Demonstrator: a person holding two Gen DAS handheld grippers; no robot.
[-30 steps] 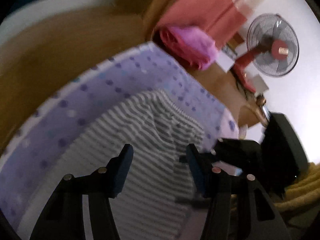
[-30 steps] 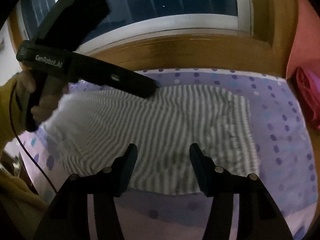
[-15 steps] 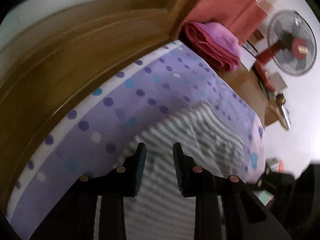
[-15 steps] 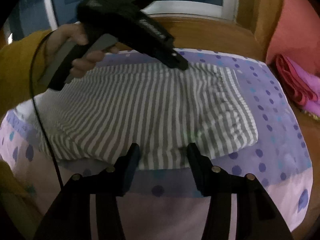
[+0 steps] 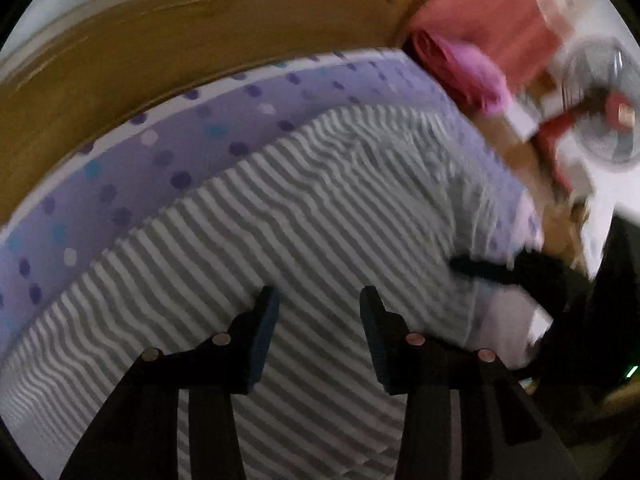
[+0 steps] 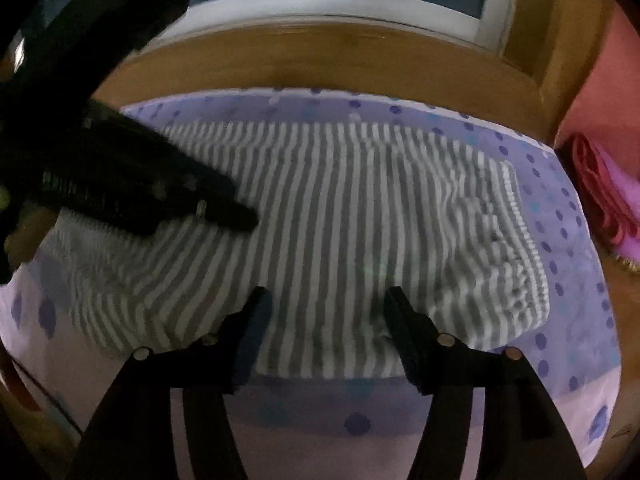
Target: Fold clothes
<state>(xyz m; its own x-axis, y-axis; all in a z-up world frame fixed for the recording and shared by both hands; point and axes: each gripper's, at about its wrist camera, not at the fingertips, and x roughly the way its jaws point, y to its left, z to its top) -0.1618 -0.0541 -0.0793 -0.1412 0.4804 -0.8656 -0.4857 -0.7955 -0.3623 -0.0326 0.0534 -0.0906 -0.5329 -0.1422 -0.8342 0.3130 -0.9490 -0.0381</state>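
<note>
Both grippers, left gripper [image 5: 318, 312] and right gripper [image 6: 326, 312], are hovering spread over the striped garment [image 6: 340, 220] lying mid-frame on the dotted sheet [image 6: 560, 280]; any fold is wanting matched edges, smoothed wrinkles.

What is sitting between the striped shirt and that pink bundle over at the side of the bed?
Nothing but bedsheet. In the right wrist view, only a bare strip of the purple dotted sheet separates the striped garment from the pink folded cloth.

Left gripper [image 6: 240, 216] blocks the striped garment's [image 6: 360, 220] left part; its right half lies unobstructed.
</note>
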